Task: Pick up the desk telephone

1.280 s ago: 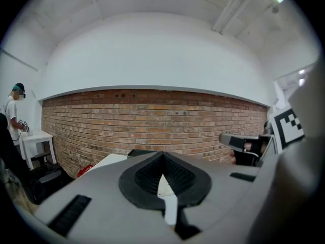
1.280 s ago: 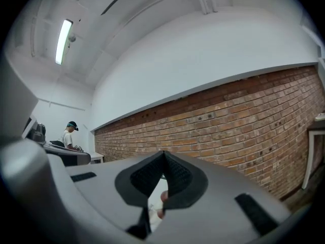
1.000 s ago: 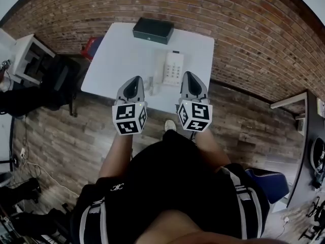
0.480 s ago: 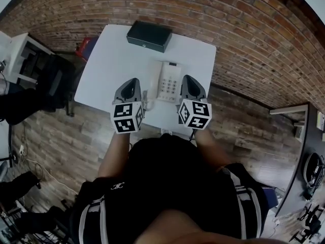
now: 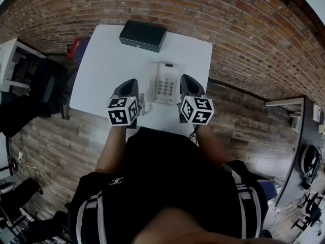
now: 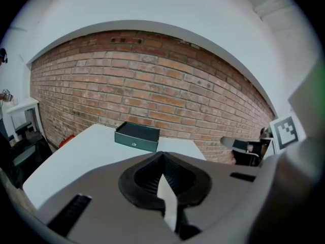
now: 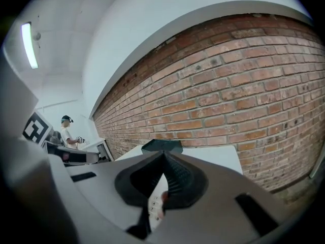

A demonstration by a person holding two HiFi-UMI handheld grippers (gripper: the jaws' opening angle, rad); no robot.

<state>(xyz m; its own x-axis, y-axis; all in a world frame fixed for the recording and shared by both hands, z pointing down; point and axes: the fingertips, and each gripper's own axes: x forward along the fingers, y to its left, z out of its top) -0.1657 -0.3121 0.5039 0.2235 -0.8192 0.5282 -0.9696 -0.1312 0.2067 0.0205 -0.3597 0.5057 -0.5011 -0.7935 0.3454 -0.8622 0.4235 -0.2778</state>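
A white desk telephone (image 5: 165,84) with its handset on the left and a coiled cord lies near the front of the white table (image 5: 106,60). My left gripper (image 5: 130,87) hangs just left of the phone, over the cord side, jaws shut and empty. My right gripper (image 5: 186,83) sits close to the phone's right edge, also shut and empty. In the left gripper view the closed fingertips (image 6: 162,157) point across the table (image 6: 76,156). In the right gripper view a strip of the telephone's keypad (image 7: 154,203) shows below the closed jaws (image 7: 163,159).
A dark green box (image 5: 142,35) stands at the table's far edge against the brick wall (image 5: 238,39); the same box (image 6: 137,136) shows in the left gripper view. White shelving and dark chairs (image 5: 35,80) stand left of the table. A person (image 7: 66,130) stands far off.
Both grippers have moved forward and down from the table's front edge to either side of the telephone. Both stayed shut.
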